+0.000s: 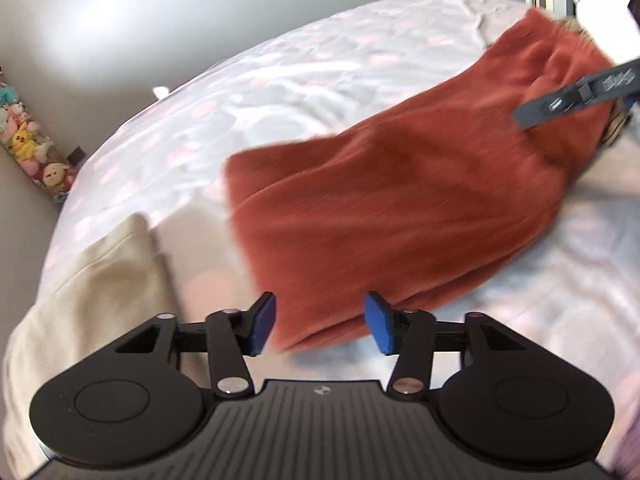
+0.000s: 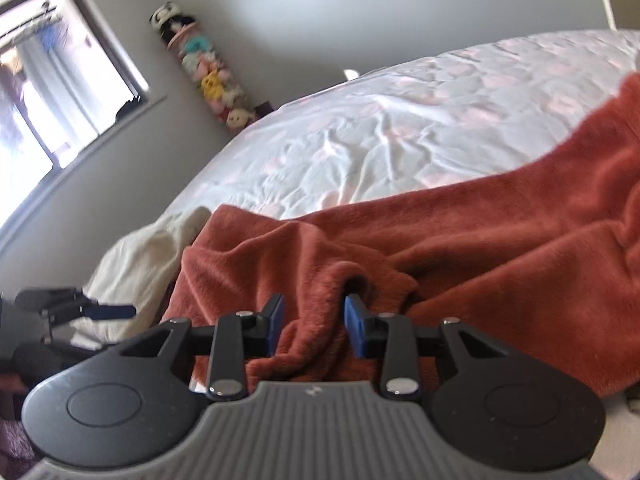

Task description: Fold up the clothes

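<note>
A rust-red fleece garment (image 1: 400,208) lies stretched across the bed; it also shows in the right wrist view (image 2: 480,248). My left gripper (image 1: 320,322) is open and empty, just above the garment's near corner. My right gripper (image 2: 314,326) has a bunched fold of the red fleece between its blue pads (image 2: 354,330), with the jaws partly closed on it. The right gripper's finger shows in the left wrist view (image 1: 576,98) over the garment's far end. The left gripper's finger shows in the right wrist view (image 2: 108,312) at the left.
A cream garment (image 1: 100,280) lies on the bed's near left corner, also in the right wrist view (image 2: 136,264). The bedspread (image 1: 280,92) is white with pink patches. Stuffed toys (image 2: 212,80) hang on the wall. A window (image 2: 48,88) is at left.
</note>
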The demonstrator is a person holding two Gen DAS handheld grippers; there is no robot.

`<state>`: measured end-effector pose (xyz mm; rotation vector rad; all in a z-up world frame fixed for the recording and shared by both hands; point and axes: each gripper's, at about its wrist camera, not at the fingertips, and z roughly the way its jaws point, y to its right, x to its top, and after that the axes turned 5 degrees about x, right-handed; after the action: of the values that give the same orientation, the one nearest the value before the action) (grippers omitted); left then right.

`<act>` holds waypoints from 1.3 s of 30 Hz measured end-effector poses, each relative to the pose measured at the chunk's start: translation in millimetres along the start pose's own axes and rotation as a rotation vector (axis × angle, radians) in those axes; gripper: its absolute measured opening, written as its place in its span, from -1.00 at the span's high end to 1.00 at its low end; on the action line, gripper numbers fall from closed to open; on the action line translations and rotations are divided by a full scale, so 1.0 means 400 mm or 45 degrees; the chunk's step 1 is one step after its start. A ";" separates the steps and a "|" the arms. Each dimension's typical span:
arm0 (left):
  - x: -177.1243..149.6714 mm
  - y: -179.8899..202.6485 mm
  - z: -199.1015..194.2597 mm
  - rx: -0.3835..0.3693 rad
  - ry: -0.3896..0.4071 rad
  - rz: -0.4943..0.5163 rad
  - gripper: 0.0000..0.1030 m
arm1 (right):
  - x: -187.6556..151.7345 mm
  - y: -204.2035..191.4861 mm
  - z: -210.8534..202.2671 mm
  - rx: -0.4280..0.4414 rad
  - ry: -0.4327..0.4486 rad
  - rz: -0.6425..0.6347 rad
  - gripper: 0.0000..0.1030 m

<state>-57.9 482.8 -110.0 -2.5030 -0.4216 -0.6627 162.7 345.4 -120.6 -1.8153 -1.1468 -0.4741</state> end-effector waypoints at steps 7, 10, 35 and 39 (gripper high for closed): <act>-0.087 -0.042 0.101 -0.015 0.001 0.128 0.33 | 0.064 -0.099 0.114 -0.004 -0.170 -0.221 0.27; -0.095 -0.047 0.118 -0.022 0.055 0.069 0.44 | 0.114 -0.162 0.182 -0.017 -0.240 -0.361 0.25; -0.088 -0.073 0.143 -0.094 0.012 -0.030 0.96 | 0.266 -0.351 0.652 -0.161 -0.580 -0.857 0.95; -0.098 -0.083 0.133 -0.108 -0.010 -0.079 0.97 | 0.309 -0.321 0.635 -0.284 -0.471 -0.804 0.96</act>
<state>-84.4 532.9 -157.4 -2.5821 -0.4854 -0.7089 78.2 643.2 -101.3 -1.7436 -2.0113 -0.6601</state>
